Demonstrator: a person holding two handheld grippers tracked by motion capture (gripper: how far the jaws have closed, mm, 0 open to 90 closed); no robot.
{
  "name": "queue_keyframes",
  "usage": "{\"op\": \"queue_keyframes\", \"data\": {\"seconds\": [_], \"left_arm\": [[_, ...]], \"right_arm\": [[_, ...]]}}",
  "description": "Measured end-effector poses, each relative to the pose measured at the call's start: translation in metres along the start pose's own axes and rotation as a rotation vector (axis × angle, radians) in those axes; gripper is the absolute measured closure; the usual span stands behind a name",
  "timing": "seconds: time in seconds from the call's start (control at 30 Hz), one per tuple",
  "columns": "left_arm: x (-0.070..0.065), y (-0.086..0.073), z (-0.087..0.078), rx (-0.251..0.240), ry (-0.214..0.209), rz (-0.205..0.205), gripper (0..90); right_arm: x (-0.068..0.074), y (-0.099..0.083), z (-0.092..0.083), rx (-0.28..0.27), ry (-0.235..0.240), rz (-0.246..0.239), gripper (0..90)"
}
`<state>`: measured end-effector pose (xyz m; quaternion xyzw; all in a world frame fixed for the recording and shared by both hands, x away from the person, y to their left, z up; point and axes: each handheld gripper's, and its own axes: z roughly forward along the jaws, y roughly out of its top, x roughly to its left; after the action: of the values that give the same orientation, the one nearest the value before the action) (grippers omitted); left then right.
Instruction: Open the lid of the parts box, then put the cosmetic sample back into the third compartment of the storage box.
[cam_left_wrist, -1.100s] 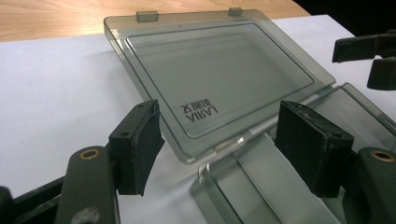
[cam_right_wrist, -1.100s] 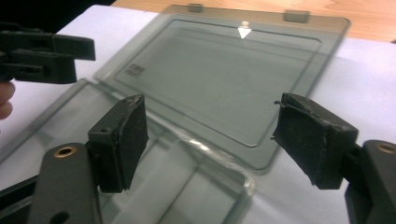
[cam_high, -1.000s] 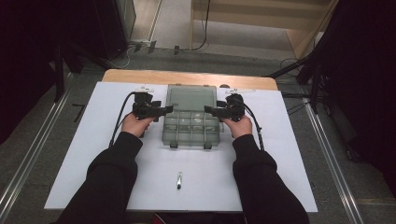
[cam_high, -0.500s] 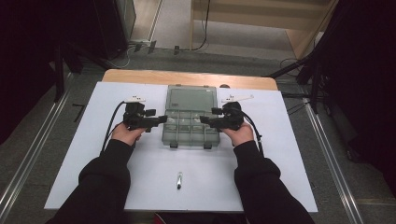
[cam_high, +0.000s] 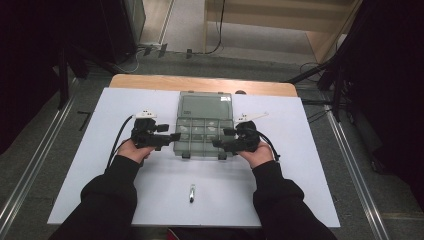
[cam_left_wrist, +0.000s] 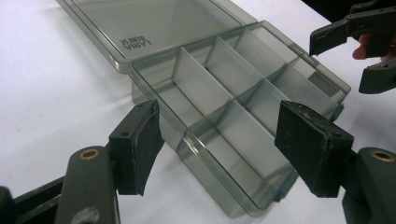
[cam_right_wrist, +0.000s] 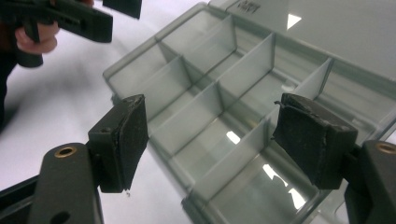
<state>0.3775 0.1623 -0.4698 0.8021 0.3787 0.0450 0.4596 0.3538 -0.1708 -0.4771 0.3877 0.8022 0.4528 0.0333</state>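
With the box (cam_high: 204, 125) lying open mid-tabletop (cam_high: 90, 165), lid flat behind the empty compartments, both tongs sit released at its near corners: left tongs (cam_high: 172, 136) by the left edge, right tongs (cam_high: 218, 143) by the right, neither gripping. Looks like the step between grips; next move probably needs each pair to close on a wall or the lid edge. Small pen-like item (cam_high: 192, 193) lies nearer the person, untouched.

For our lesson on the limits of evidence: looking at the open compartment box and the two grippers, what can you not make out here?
- Small object near the table's front edge, high view: too small to identify.
- Lettering on the lid, left gripper view: partly readable, upside down.
- Lid label, right gripper view: cut off by the top edge.
- Box front latches, high view: too small.
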Motion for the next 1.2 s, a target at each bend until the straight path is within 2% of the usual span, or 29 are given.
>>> {"op": "queue_keyframes", "data": {"seconds": [0.17, 0.37, 0.43, 0.6, 0.8, 1.2], "left_arm": [[-0.004, -0.004, -0.002, 0.011, -0.009, 0.023, 30.8], [-0.006, -0.007, -0.008, -0.001, -0.030, 0.023, 30.8], [-0.007, -0.009, -0.010, 0.008, -0.035, 0.028, 30.8], [-0.011, -0.017, -0.015, 0.017, -0.046, 0.042, 30.8], [-0.016, -0.026, -0.023, 0.016, -0.066, 0.047, 30.8], [-0.026, -0.049, -0.036, 0.031, -0.099, 0.087, 30.8]], "right_arm": [[0.006, -0.007, -0.005, 0.005, 0.008, -0.004, 26.6], [0.012, -0.015, -0.011, -0.001, 0.026, 0.007, 26.3], [0.015, -0.018, -0.013, 0.006, 0.027, 0.005, 26.3], [0.021, -0.028, -0.016, 0.027, 0.042, 0.007, 26.2], [0.025, -0.035, -0.020, 0.021, 0.067, 0.010, 26.1], [0.037, -0.052, -0.032, 0.042, 0.090, 0.005, 24.6]]}}
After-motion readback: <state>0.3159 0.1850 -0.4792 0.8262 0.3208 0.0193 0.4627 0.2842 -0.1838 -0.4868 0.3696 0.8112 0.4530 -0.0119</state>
